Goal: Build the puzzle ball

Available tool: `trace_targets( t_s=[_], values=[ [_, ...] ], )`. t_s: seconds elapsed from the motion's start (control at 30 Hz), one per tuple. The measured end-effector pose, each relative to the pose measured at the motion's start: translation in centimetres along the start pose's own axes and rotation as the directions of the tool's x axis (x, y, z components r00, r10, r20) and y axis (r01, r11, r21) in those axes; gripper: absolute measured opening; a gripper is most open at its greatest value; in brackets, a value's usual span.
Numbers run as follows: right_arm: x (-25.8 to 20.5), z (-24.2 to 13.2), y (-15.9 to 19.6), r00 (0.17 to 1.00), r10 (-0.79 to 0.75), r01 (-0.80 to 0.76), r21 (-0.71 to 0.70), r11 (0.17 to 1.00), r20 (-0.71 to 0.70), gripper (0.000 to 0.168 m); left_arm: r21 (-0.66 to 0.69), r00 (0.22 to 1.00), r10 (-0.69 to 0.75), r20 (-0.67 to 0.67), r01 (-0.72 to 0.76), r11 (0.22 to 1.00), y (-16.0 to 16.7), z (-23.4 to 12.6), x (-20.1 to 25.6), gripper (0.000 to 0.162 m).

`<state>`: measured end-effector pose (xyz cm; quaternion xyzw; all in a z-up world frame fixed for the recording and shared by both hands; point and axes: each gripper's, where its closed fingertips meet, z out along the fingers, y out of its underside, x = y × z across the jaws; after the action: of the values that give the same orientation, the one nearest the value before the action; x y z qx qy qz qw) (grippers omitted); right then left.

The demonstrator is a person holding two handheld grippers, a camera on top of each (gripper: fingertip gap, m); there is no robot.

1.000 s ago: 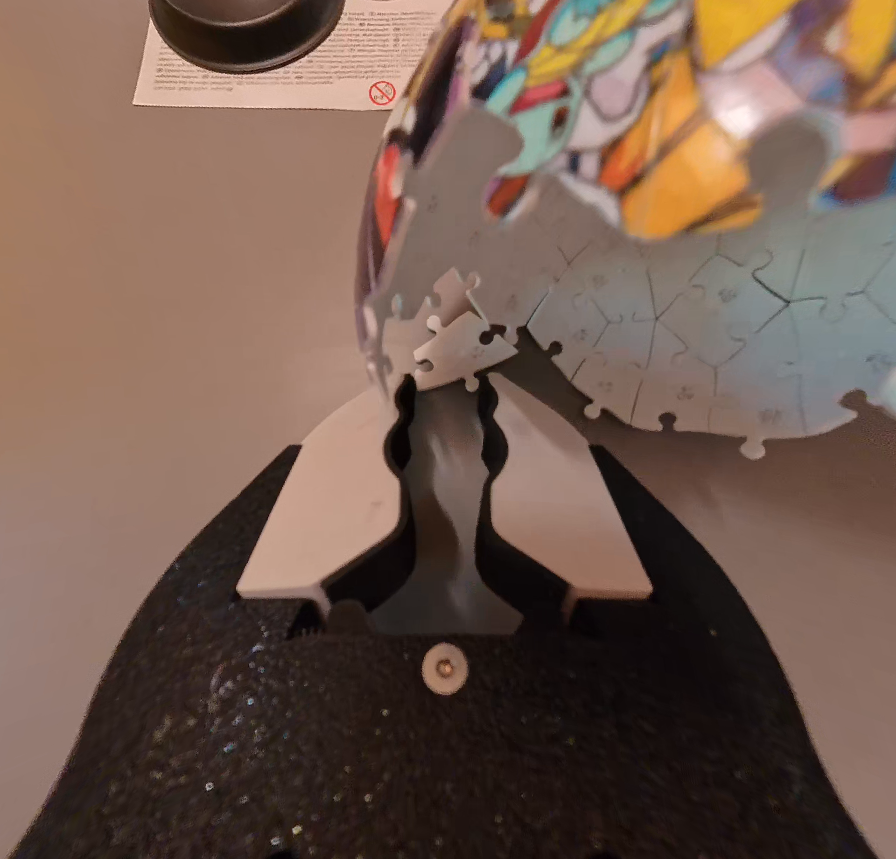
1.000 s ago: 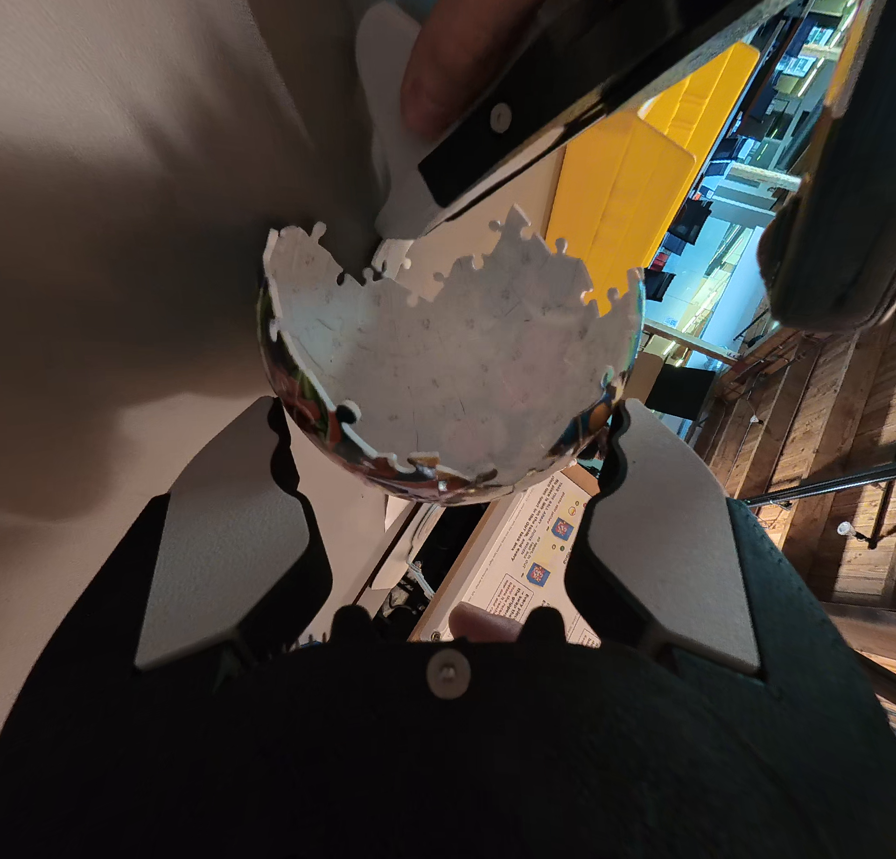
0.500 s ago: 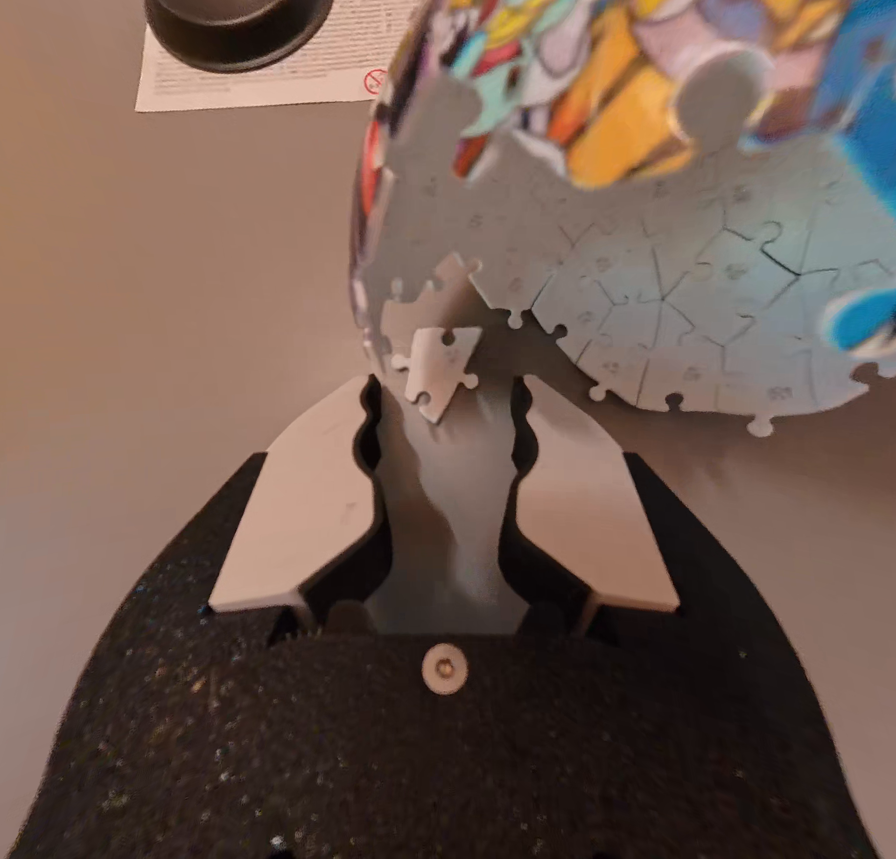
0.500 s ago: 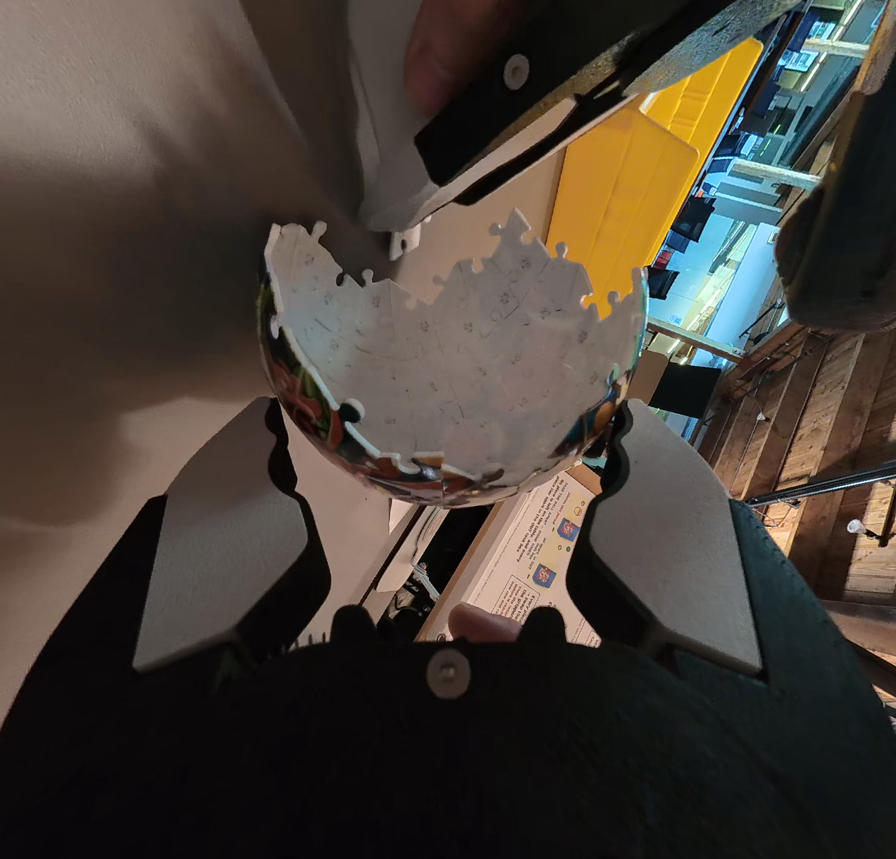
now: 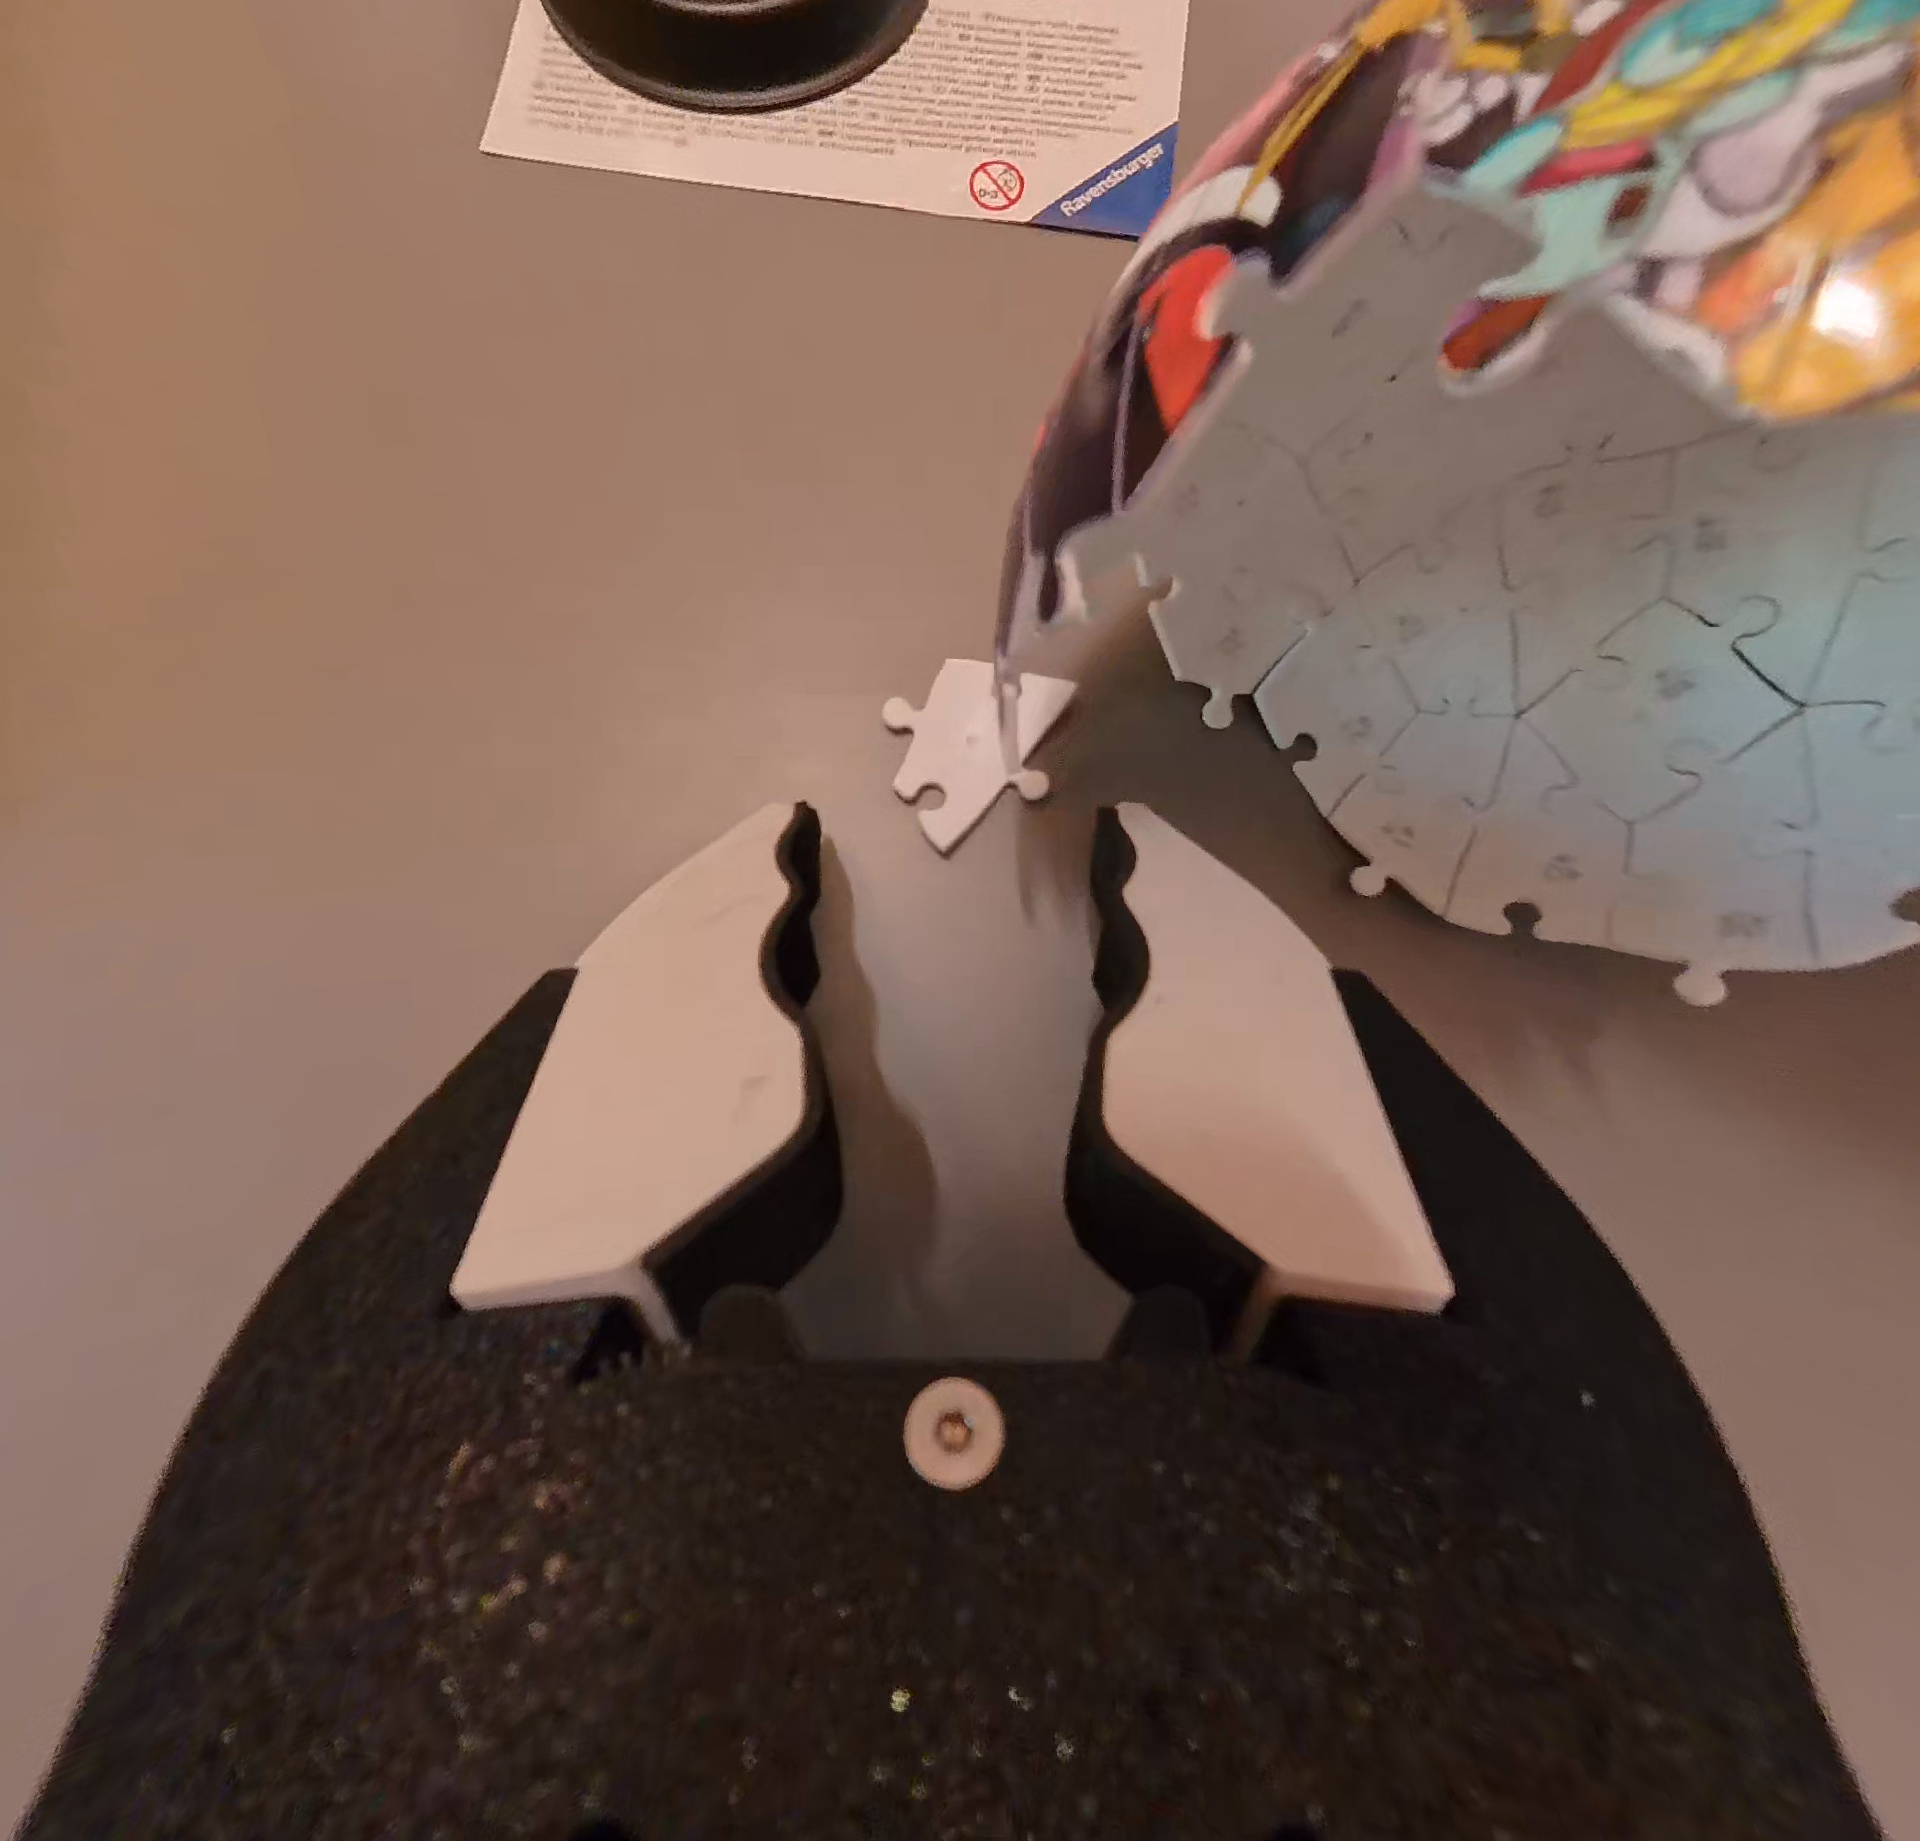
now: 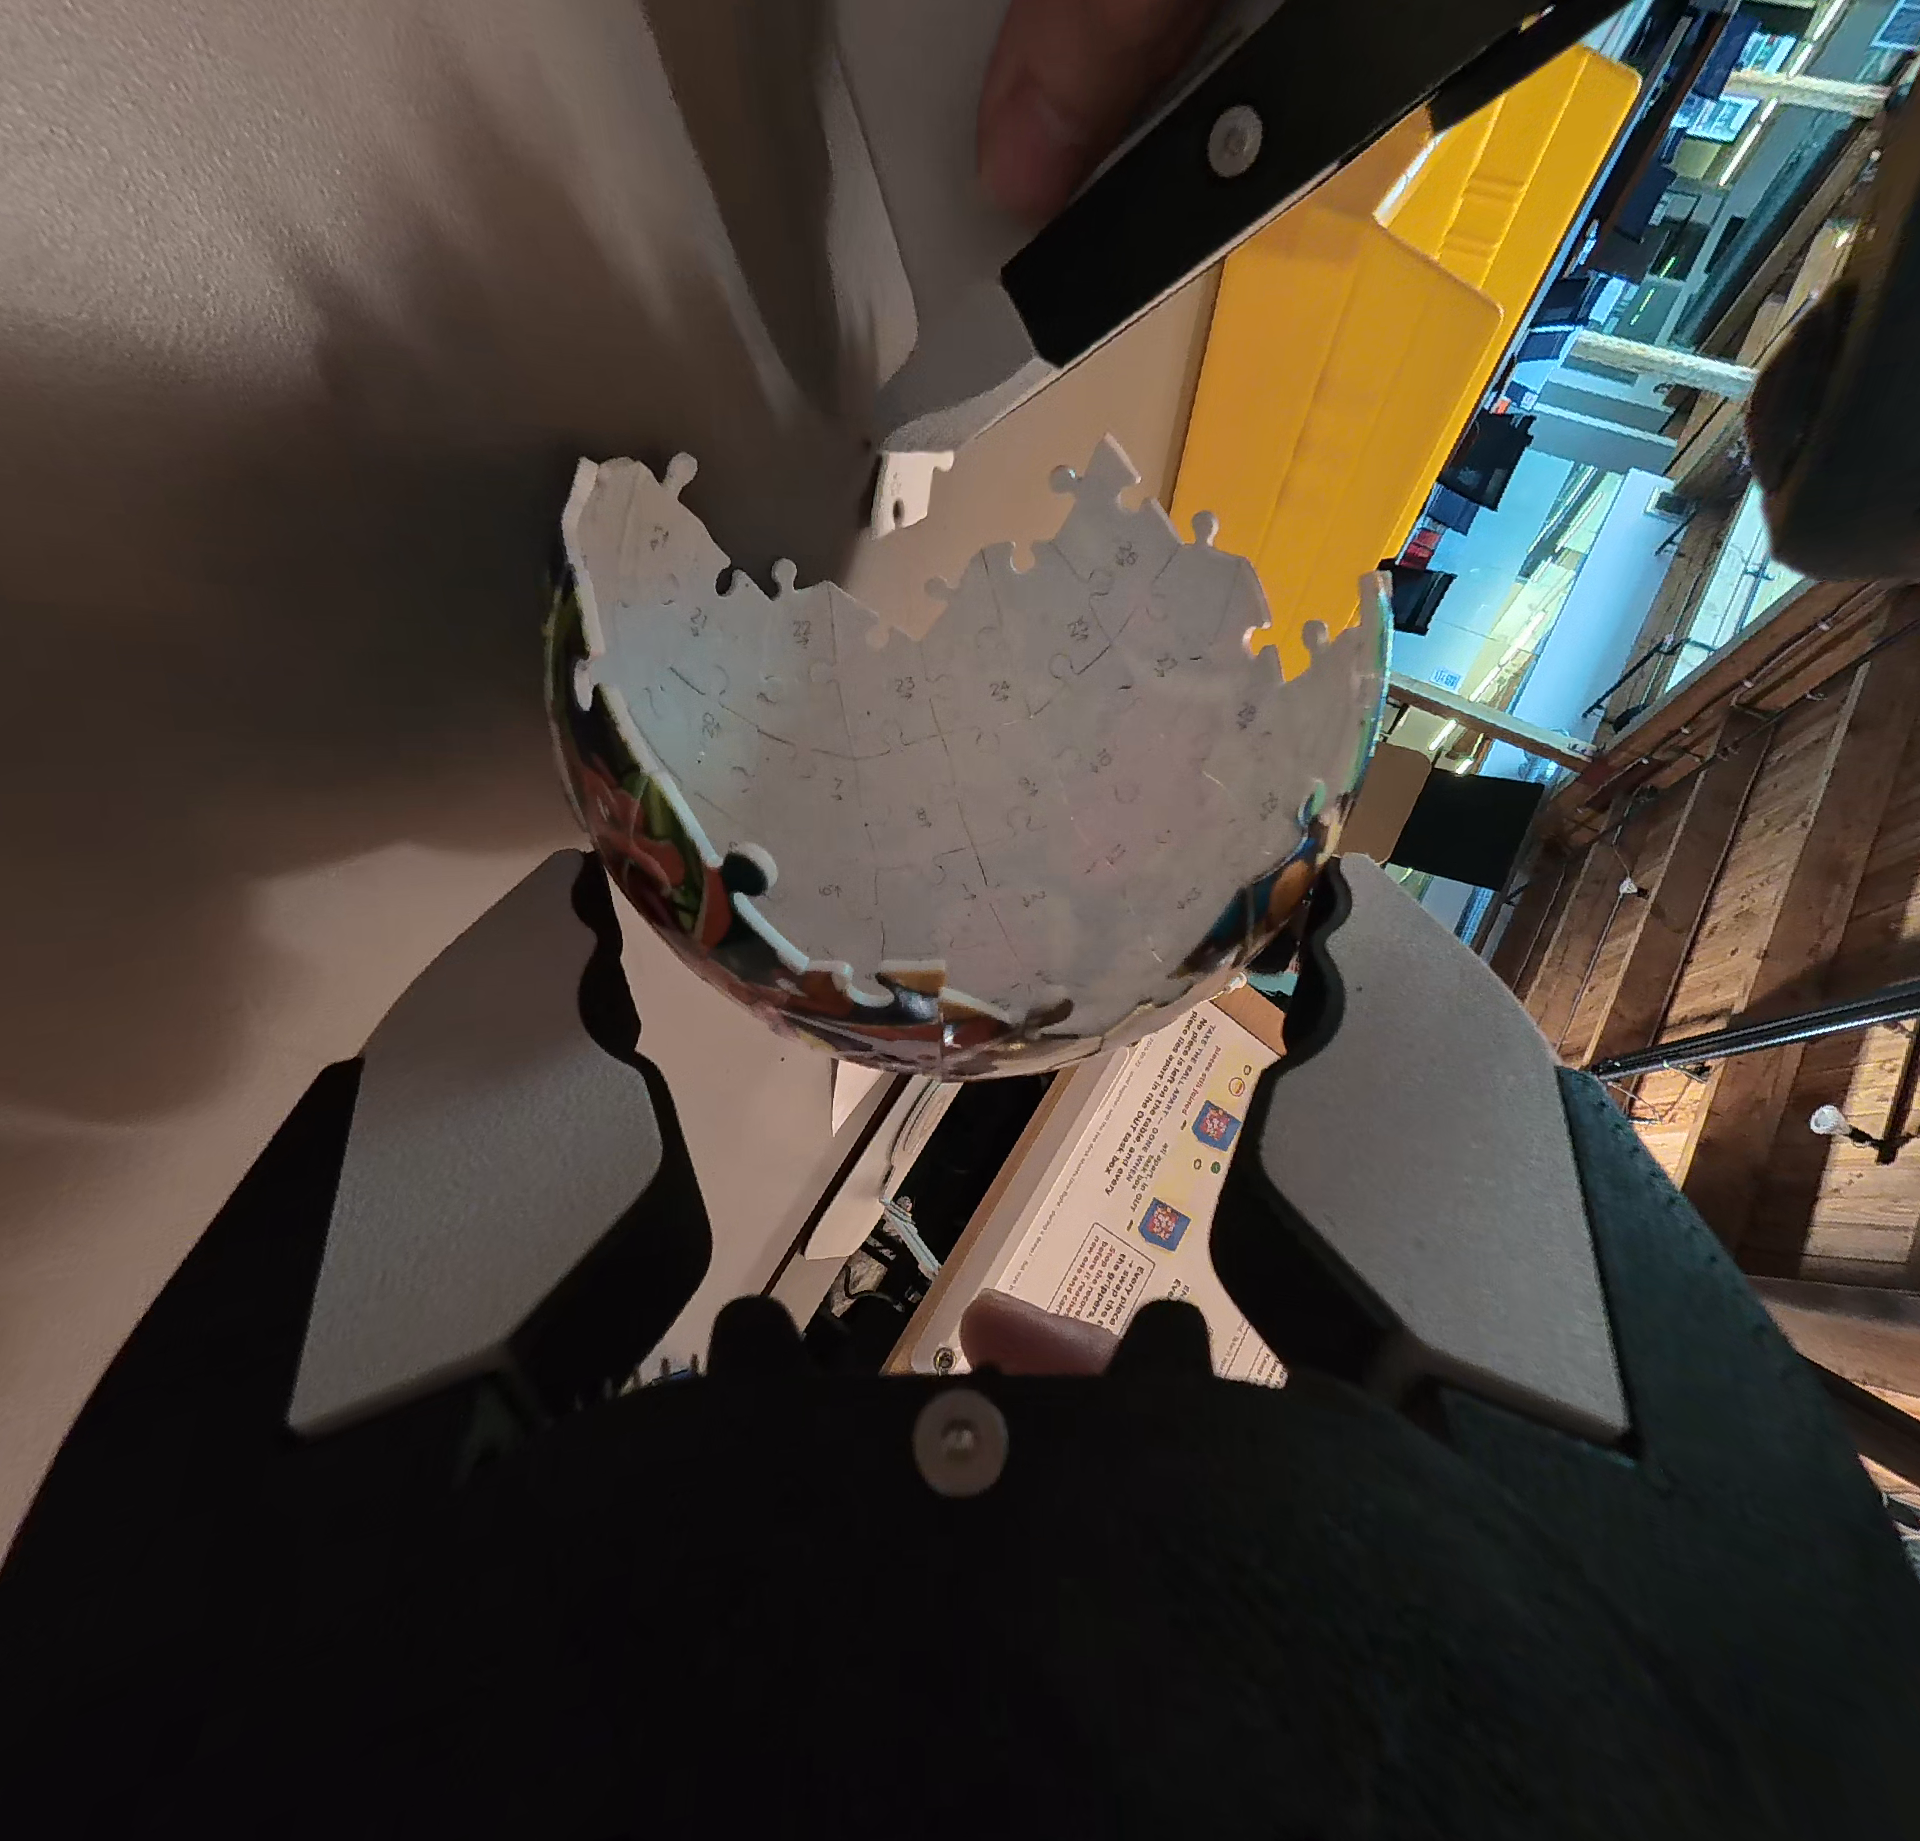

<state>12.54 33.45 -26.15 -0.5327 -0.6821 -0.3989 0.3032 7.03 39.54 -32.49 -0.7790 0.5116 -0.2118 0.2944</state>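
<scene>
Facing left gripper (image 5: pixel 956 835): puzzle ball's (image 5: pixel 1558 648) opening.

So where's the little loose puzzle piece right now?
In the left wrist view, the loose puzzle piece lies white side up on the grey table, just beyond the open left gripper and beside the puzzle ball's jagged edge.

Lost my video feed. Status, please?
Left gripper open, empty. Right gripper shut on half-built puzzle ball. Loose piece lies on table ahead of left fingertips, off the ball's rim. Nothing blocking.
</scene>
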Motion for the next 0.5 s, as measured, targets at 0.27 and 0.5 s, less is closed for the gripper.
trace_targets(
  t_s=[0.27, 0.5],
  values=[
    [0.0, 0.0, -0.2, 1.0, -0.003, 0.003, 0.004, 1.0, -0.002, 0.124, -0.016, 1.0, -0.025, 0.017, 0.025, 1.0, 0.2, 0.6, 0.3, 0.049],
    [0.0, 0.0, -0.2, 1.0, -0.004, 0.004, 0.006, 1.0, -0.003, 0.124, 0.012, 0.999, 0.024, 0.027, -0.024, 1.0, -0.3, 1.1, 0.5, 0.054]
  ],
)
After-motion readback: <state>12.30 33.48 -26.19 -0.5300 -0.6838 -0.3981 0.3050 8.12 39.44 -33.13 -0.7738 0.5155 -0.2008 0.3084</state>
